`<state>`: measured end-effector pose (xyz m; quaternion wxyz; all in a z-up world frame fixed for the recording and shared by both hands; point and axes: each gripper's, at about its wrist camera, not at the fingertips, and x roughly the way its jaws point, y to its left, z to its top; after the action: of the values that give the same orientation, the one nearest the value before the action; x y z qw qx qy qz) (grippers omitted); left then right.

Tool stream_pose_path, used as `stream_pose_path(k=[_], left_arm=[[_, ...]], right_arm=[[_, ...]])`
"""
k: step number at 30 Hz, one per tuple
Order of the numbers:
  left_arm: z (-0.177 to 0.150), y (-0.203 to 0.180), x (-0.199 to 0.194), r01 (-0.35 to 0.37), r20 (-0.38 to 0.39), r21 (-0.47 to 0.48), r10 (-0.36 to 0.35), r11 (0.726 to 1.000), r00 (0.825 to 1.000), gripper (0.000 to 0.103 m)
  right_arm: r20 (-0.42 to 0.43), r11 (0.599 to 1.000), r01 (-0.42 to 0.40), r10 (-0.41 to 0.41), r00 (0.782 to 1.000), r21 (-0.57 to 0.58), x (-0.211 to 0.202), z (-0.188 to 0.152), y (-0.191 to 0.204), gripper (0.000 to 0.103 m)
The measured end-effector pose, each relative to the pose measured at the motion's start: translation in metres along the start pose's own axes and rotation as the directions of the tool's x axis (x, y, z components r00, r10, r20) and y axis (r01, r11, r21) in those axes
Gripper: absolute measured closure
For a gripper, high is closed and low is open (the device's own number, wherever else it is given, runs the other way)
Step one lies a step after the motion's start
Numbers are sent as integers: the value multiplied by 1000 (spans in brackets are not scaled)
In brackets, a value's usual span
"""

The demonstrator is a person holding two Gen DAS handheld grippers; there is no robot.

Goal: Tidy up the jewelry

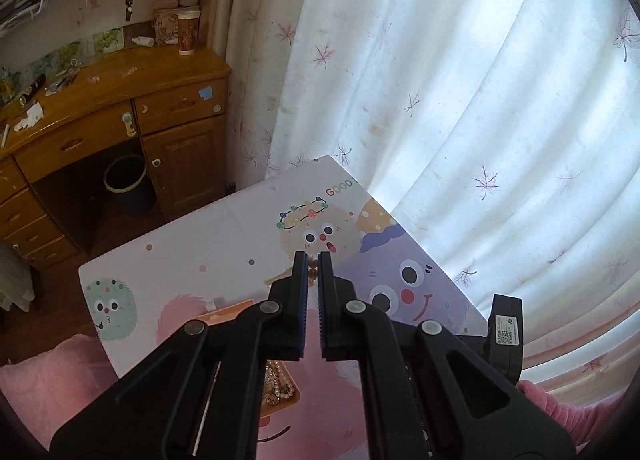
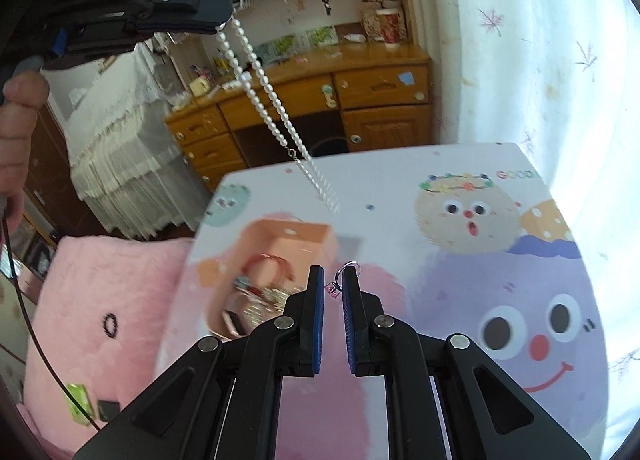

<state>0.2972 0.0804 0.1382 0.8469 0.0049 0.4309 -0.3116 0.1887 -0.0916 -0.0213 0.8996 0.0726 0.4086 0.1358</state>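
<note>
My left gripper (image 1: 313, 260) is shut on a white pearl necklace (image 2: 260, 75). In the right wrist view that gripper (image 2: 226, 21) is high at the upper left, and the strand hangs from it in a long loop, its blurred lower end above the table. My right gripper (image 2: 334, 280) is shut on a small silver ring (image 2: 349, 268) with a pink stone, held over the table. An orange tray (image 2: 304, 234) with several mixed jewelry pieces sits on the cartoon-print table cover (image 2: 400, 195), left of the right gripper. In the left wrist view the tray (image 1: 224, 314) lies below the fingers.
A wooden desk (image 2: 360, 67) with drawers and shelves stands beyond the table, with a dark bin (image 1: 125, 179) under it. A pink plush cushion (image 2: 112, 300) lies left of the table. A white leaf-print curtain (image 1: 480, 99) hangs along the right. A person's hand (image 2: 20, 107) grips the left handle.
</note>
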Motion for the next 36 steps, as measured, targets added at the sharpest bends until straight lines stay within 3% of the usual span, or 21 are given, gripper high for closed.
stream_pose_path(k=[4, 8, 17, 18, 19, 20, 22, 24, 25, 26, 28, 31, 36], left_arm=[[-13, 16, -15, -17, 11, -3, 17, 1000, 1000, 101], [-30, 35, -5, -22, -7, 0, 22, 1000, 1000, 101], [-75, 81, 48, 7, -147, -70, -17, 998, 989, 101], [-79, 85, 52, 14, -166, -71, -25, 997, 986, 100], [-82, 86, 56, 13, -181, -70, -25, 997, 983, 99], [-84, 88, 58, 4, -192, -70, -18, 998, 981, 98], [-90, 96, 57, -16, -206, -85, -2, 996, 978, 86], [-95, 105, 52, -16, -203, -122, -9, 992, 979, 43], [-98, 108, 48, -15, -195, -137, -12, 990, 981, 37], [-100, 109, 44, -17, -189, -145, -11, 989, 982, 34], [-111, 112, 36, -44, -179, -144, 18, 989, 984, 34], [-137, 115, 28, -137, -163, -177, 108, 975, 981, 34], [-205, 105, 23, -221, -183, -221, 182, 950, 966, 34]], right_arm=[[0, 997, -68, 68, 998, 32, 9, 3, 25, 94], [-15, 992, -107, 108, 994, 66, 25, -1, 44, 94], [-80, 985, -96, 109, 991, 142, 71, -10, 73, 93], [-99, 984, -79, 96, 991, 158, 76, -12, 73, 84], [-116, 982, -55, 77, 990, 181, 80, -14, 75, 67], [-116, 979, -45, 70, 991, 199, 83, -15, 72, 62], [-102, 968, -51, 78, 992, 244, 81, -19, 72, 62], [-101, 959, -44, 75, 992, 279, 76, -24, 69, 61], [-111, 954, -26, 61, 992, 300, 74, -27, 68, 60], [-118, 949, -13, 53, 992, 315, 71, -30, 67, 58], [-132, 928, 16, 36, 991, 372, 65, -39, 61, 43], [-149, 884, 52, 20, 989, 464, 54, -58, 43, 24], [-209, 808, 146, -30, 978, 570, 33, -111, 24, 12]])
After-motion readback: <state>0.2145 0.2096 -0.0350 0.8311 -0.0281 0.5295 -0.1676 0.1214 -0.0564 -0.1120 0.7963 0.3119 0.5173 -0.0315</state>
